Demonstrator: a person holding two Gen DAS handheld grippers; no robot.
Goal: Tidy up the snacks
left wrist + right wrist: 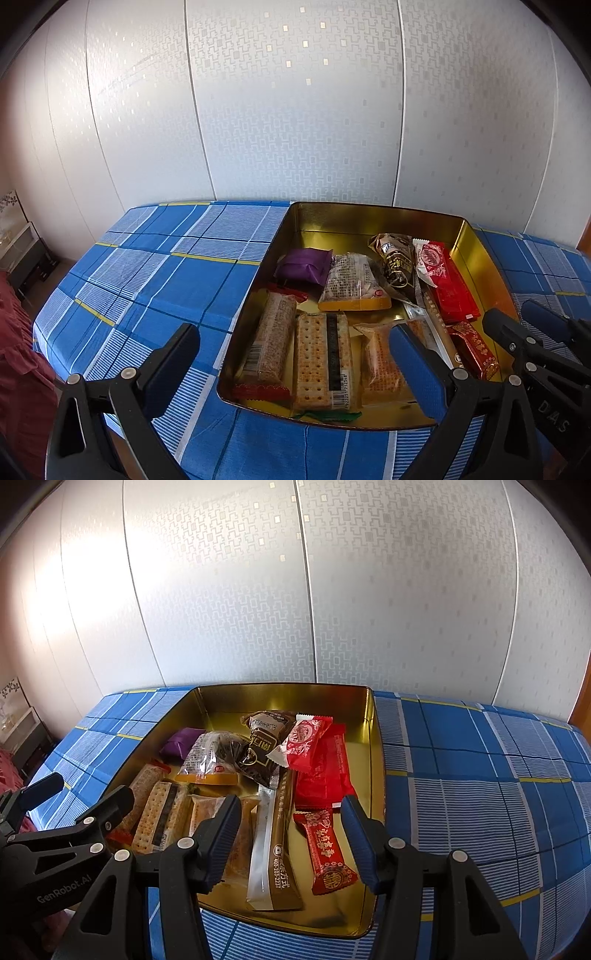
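Gold tin [373, 738] packed with wrapped snacks [325, 771], left tongs [295, 365] and right tongs [290, 834] both agape, empty

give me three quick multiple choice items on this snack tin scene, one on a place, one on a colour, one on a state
1. Where does the purple packet lie in the gold tin?
A. far left part
B. near right corner
C. outside on the cloth

2. What colour is the checked cloth under the tin?
A. green
B. blue
C. grey

3. How is the right hand-held gripper?
A. shut on a red packet
B. shut with nothing in it
C. open, holding nothing

Answers:
1. A, it sits toward the far left wall.
2. B, blue squares with white and yellow lines.
3. C, its fingers stand apart above the snacks, pressing on none.
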